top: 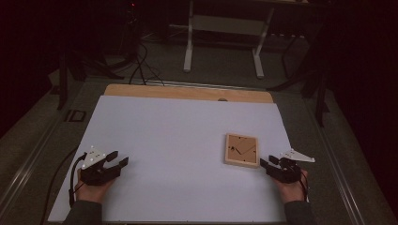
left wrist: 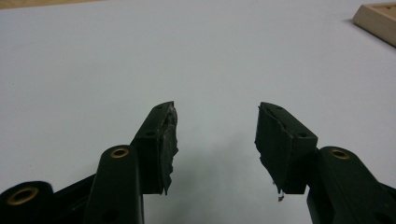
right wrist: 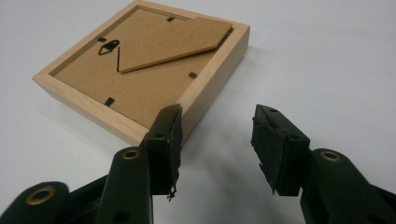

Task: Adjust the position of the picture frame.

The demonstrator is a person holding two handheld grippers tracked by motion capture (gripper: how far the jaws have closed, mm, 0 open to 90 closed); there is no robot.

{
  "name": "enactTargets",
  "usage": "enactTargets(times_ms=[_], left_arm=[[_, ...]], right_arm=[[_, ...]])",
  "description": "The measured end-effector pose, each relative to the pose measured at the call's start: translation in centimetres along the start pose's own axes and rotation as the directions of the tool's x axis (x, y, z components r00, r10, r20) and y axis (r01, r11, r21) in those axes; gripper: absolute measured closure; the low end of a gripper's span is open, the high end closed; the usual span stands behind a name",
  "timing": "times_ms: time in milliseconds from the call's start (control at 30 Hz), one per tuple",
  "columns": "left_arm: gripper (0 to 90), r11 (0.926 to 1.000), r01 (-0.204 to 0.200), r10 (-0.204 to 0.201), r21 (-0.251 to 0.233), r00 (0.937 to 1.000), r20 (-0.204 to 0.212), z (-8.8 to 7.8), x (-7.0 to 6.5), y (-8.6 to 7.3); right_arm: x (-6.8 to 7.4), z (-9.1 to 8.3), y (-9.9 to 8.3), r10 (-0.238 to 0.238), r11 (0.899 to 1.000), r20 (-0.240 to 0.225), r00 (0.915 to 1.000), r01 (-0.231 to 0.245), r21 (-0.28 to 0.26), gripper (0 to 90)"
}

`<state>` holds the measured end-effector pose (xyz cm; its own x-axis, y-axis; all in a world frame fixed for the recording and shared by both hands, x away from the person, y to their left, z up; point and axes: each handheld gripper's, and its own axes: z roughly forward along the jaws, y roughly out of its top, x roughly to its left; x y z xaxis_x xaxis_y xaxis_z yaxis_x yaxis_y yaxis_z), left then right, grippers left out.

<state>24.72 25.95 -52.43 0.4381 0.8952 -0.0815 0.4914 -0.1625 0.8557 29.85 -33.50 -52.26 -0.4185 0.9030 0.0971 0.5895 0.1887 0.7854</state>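
Two tools, left (top: 118, 158) and right (top: 265, 162), both gaping empty, one wooden frame (top: 241, 150) face-down

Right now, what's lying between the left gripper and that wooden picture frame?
Nothing: in the high view, only bare white table top separates the left gripper from the picture frame.

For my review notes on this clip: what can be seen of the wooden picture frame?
The picture frame is small, square, of pale wood, and lies flat with its back up on the white sheet, toward the right side. Its brown fibreboard back carries a hanging hook, small black retaining tabs and a stand flap that lies on it. The right gripper sits open just beside its near corner; contact cannot be told.
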Motion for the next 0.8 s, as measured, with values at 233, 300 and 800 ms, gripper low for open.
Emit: enactTargets(times_ms=[233, 300, 800], left_arm=[[47.5, 1.0000, -0.008, 0.008, 0.006, 1.0000, 0.004, 0.1, -0.2, -0.1], [47.4, 0.9999, -0.008, 0.008, 0.010, 1.0000, 0.002, 0.1, -0.2, -0.1], [47.2, 0.9998, -0.012, 0.012, 0.014, 0.9999, -0.005, 0.2, -0.2, -0.1]], right_arm=[[-0.5, -0.3, 0.9, 0.000, 1.000, -0.014, 0.9999, 0.000, -0.023, 53.3], [-0.7, -0.3, 1.2, 0.002, 1.000, -0.016, 0.9999, -0.002, -0.029, 54.8], [-1.1, 1.2, 2.3, -0.035, 0.999, -0.014, 0.9993, 0.035, -0.007, 88.5]])
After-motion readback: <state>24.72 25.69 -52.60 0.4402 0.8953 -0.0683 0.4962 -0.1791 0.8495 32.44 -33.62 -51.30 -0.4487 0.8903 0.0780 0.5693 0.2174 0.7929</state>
